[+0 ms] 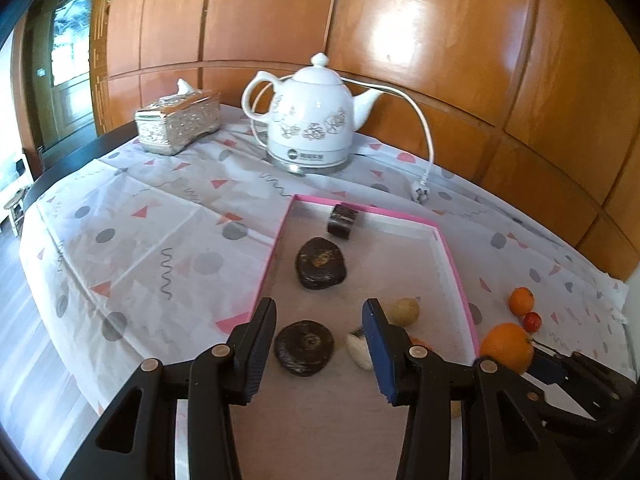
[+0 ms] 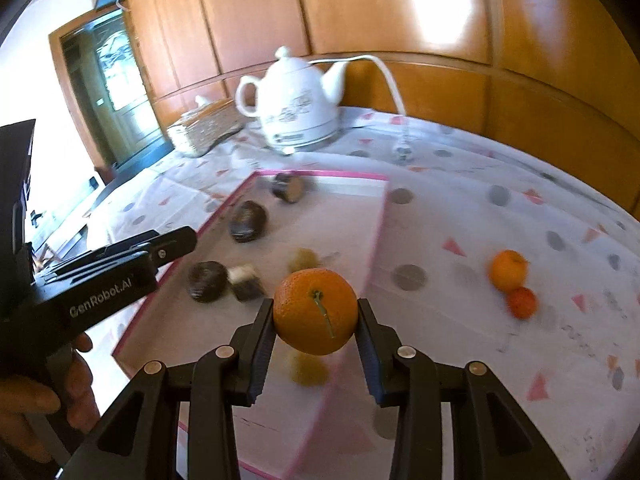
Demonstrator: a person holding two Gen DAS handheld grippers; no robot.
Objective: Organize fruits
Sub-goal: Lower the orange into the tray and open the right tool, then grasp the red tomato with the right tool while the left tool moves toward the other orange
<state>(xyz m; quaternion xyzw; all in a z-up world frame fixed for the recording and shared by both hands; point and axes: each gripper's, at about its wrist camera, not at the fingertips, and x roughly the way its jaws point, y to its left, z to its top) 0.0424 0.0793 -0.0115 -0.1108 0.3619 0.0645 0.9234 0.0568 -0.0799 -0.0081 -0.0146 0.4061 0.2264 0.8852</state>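
Gripping risk: right gripper (image 2: 316, 344) clamps the large orange (image 2: 315, 310) on its round sides; it could roll out.
Drop zone: orange hangs above the pink tray (image 2: 374, 236) right rim, may bounce outside.
Left gripper (image 1: 319, 346): spread, empty, over tray.
Far: small orange (image 2: 507, 270), red fruit (image 2: 521, 302) on the cloth.

My left gripper (image 1: 320, 344) and right gripper (image 2: 316, 344) are showing matte black linkages with brass-coloured rivets and ribbed blue-edged pads; white "GenRobot.AI" lettering is marking one body, bare skin (image 2: 44, 396) wrapping it.
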